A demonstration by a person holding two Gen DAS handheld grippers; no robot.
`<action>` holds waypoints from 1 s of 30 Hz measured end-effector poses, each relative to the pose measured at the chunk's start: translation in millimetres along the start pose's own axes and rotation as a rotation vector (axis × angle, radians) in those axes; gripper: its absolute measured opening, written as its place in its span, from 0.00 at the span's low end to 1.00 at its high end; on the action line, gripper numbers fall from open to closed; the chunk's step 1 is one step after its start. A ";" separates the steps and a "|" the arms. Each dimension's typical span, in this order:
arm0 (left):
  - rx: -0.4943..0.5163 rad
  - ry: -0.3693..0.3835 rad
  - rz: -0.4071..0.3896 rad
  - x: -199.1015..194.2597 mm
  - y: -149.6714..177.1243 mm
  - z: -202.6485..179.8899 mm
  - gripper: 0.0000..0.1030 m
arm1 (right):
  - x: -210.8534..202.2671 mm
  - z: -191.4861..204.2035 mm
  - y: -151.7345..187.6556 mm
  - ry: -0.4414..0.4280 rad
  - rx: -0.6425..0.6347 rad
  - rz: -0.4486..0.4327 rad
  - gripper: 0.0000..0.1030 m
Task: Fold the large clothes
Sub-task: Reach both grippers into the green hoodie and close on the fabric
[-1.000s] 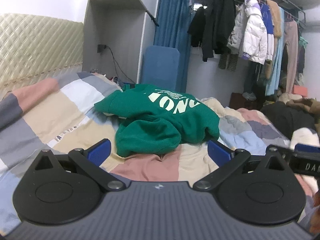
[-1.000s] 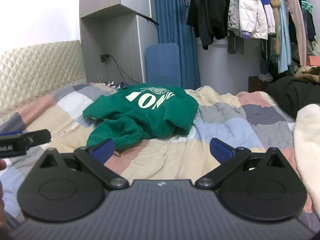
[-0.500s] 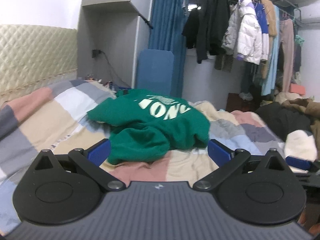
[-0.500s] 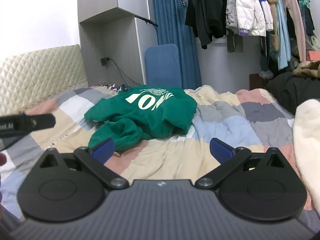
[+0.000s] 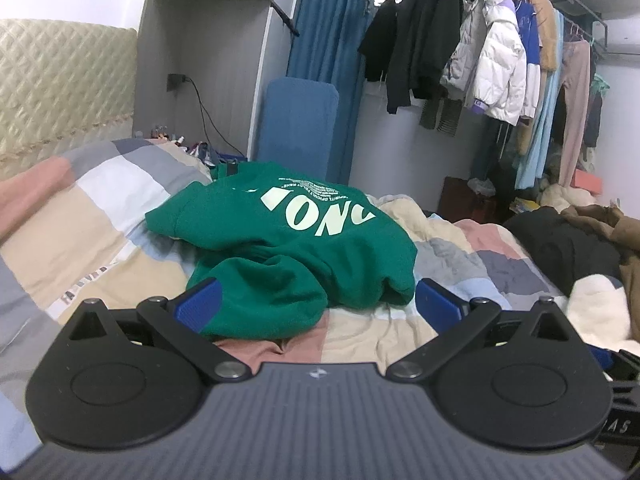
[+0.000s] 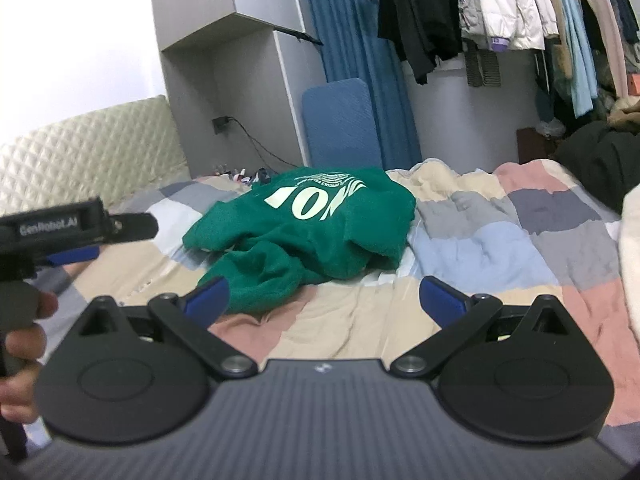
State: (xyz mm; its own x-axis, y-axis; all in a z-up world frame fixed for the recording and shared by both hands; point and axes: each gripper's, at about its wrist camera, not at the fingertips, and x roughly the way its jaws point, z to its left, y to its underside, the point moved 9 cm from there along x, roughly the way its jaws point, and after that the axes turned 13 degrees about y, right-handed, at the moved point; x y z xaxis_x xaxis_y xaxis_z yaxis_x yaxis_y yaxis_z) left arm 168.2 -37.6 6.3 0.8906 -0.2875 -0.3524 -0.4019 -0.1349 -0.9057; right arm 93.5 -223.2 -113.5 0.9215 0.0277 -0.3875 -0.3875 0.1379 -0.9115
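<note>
Left gripper at the bottom of the left wrist view: blue pads wide apart, nothing between them, held above the bed. Right gripper at the bottom of the right wrist view: likewise spread wide and empty. At the left edge of the right wrist view the left gripper appears from the side, with a hand wrapped round its grip at lower left. Just beyond both sets of fingers lies the patchwork quilt, with pink, beige, grey, white and pale blue squares, rumpled. Green sweatshirt sits in a crumpled heap at the centre of both views, resting on the quilt; large pale lettering faces up on its far part, and a bunched fold hangs forward on the near side. It is untouched by either gripper. At the right edge of the left wrist view is a pile of dark, brown and cream garments. Upper left: quilted beige headboard. Behind the sweatshirt, centre: a blue upright panel against a blue curtain. Left of it is a grey wall niche with a socket and trailing cable. Upper right: a clothes rail hung with black, white and pastel coats.
</note>
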 end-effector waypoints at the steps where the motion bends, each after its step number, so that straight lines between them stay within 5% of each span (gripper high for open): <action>1: -0.002 0.002 0.007 7.3 -2.4 4.2 1.00 | 5.9 1.3 -3.8 0.005 -0.003 0.005 1.00; 9: -0.102 0.033 0.093 87.1 -20.5 66.4 1.00 | 88.3 14.1 -31.5 0.004 0.115 0.162 1.00; 15: -0.185 0.040 0.145 165.0 -4.8 128.9 1.00 | 160.4 20.4 -20.2 0.050 0.127 0.228 1.00; 26: -0.157 -0.050 0.145 247.1 50.0 222.7 1.00 | 268.6 69.4 42.2 -0.199 0.219 0.352 1.00; 30: -0.261 -0.036 0.198 266.9 81.2 251.8 1.00 | 280.1 94.7 56.5 -0.268 0.181 0.357 0.99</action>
State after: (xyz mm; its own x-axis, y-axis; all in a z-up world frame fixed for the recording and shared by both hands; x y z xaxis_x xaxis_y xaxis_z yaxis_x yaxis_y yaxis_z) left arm 426.9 113.4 -220.6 0.7948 -0.2992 -0.5281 -0.6049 -0.3197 -0.7293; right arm 332.4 -113.9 -260.4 0.7155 0.3560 -0.6011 -0.6920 0.2425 -0.6800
